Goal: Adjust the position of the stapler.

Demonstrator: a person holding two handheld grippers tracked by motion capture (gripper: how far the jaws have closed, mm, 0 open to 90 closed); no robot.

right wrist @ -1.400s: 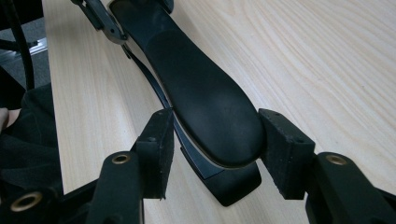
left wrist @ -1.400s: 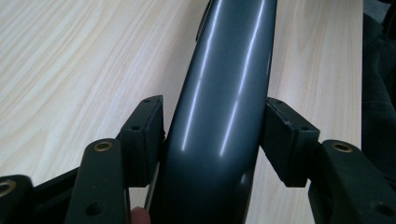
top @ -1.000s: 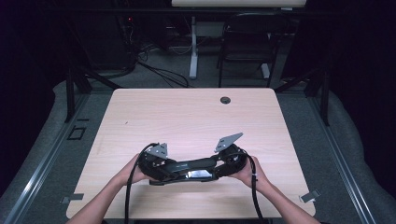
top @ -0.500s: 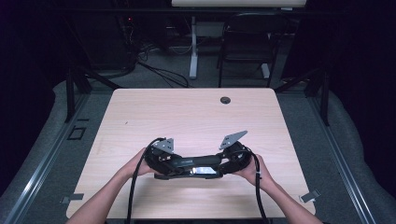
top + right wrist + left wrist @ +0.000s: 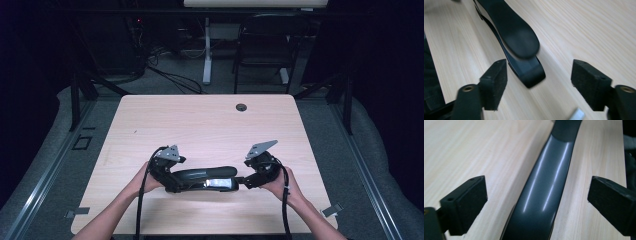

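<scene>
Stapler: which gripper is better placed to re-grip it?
Left, probably. The left gripper has its open jaws straddling the stapler mid-body; the right gripper sits open just off its end, jaws having just opened.

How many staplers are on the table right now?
1. The stapler lies near the front edge of the table, between the left gripper and right gripper, both open.

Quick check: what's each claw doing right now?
Left claw: open, just opened, astride the black stapler, not gripping.
Right claw: open, just opened, off the stapler's end.
</scene>
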